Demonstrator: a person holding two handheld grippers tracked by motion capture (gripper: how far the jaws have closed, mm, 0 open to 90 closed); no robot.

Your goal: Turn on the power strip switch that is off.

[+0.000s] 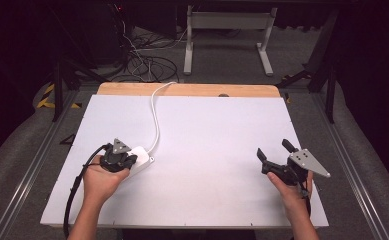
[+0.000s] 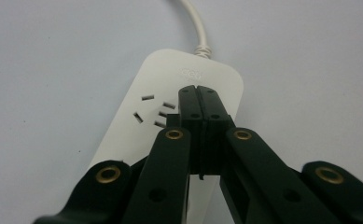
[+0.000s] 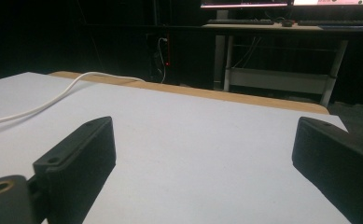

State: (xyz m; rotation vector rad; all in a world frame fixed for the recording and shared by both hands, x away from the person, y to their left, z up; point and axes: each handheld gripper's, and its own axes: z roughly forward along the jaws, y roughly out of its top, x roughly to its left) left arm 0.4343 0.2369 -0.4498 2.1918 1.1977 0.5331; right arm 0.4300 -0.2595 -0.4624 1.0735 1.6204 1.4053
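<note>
A white power strip (image 1: 141, 156) lies flat at the left of the white table top (image 1: 212, 125), and its white cord (image 1: 155, 115) runs to the far edge. My left gripper (image 1: 124, 161) points down onto the strip. In the left gripper view its jaws are pressed together, shut, with the tips (image 2: 198, 91) resting on the strip (image 2: 151, 84) just right of a socket (image 2: 153, 112); I see nothing between them. My right gripper (image 1: 273, 148) is held at the table's right side, open, with bare table between its jaws (image 3: 202, 140). The cord (image 3: 39, 105) lies far to its left.
A wooden strip (image 1: 182, 90) borders the table's far edge. Behind it on the floor are a white desk frame (image 1: 227, 35) and tangled cables (image 1: 147, 62). Dark stands (image 1: 62, 80) flank the table, and metal rails (image 1: 29, 165) run along both sides.
</note>
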